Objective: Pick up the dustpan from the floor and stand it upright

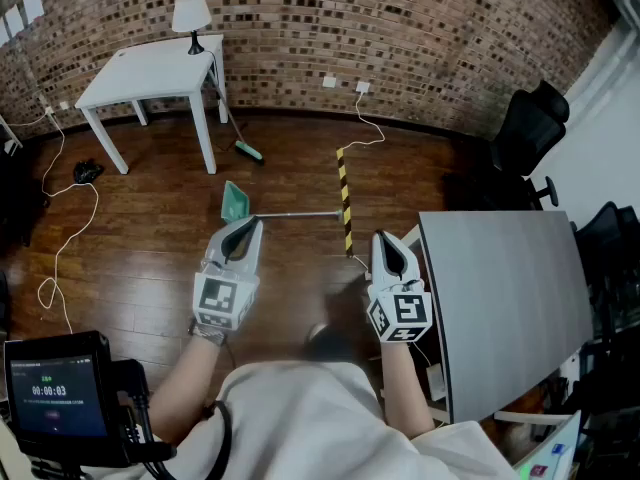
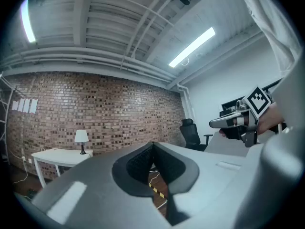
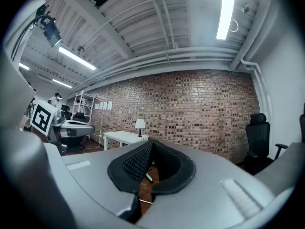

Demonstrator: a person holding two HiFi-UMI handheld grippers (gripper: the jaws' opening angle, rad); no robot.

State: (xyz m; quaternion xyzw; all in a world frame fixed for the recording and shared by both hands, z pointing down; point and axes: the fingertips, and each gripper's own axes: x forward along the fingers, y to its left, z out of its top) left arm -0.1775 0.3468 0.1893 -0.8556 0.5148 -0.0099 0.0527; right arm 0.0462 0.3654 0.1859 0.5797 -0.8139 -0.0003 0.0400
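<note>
The dustpan [image 1: 235, 204] lies on the wooden floor, its teal pan to the left and its long thin metal handle [image 1: 300, 214] running right. My left gripper [image 1: 243, 230] is held level just short of the pan, well above the floor, shut and empty. Further right, my right gripper [image 1: 388, 240] is also level, shut, with nothing between its pads. In the left gripper view the left gripper [image 2: 152, 144] shows its pads meeting, and the right gripper [image 2: 217, 123] appears at the right. The right gripper view shows the right gripper [image 3: 151, 144] closed too.
A white table [image 1: 150, 73] with a lamp [image 1: 191, 16] stands at the back left, a broom [image 1: 238, 138] leaning on it. A yellow-black striped bar [image 1: 345, 203] lies on the floor. A grey desk [image 1: 500, 298] is at the right, a black chair [image 1: 528, 128] behind it. Cables [image 1: 60, 248] trail left.
</note>
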